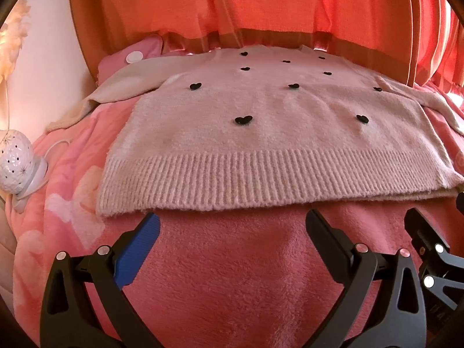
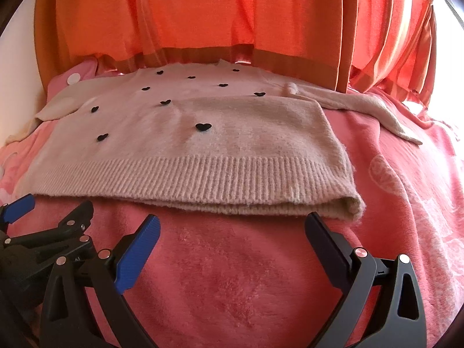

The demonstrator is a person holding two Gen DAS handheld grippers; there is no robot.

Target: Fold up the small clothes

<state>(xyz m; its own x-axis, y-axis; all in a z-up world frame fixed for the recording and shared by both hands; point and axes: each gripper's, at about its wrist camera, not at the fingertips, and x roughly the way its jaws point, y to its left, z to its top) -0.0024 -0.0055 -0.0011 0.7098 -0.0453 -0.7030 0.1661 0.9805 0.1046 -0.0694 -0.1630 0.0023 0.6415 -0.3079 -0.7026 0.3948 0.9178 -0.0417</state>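
pink sweater (image 1: 261,133) just beyond spread jaws

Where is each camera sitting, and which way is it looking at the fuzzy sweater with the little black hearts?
Left wrist view: sits on the left gripper, looking forward along its open fingers at the sweater hem; the right gripper pokes in at the right edge.
Right wrist view: sits on the right gripper, looking forward at the sweater's right hem corner; the left gripper shows at the left edge.
Both share the sweater, the pink blanket and the orange curtain.
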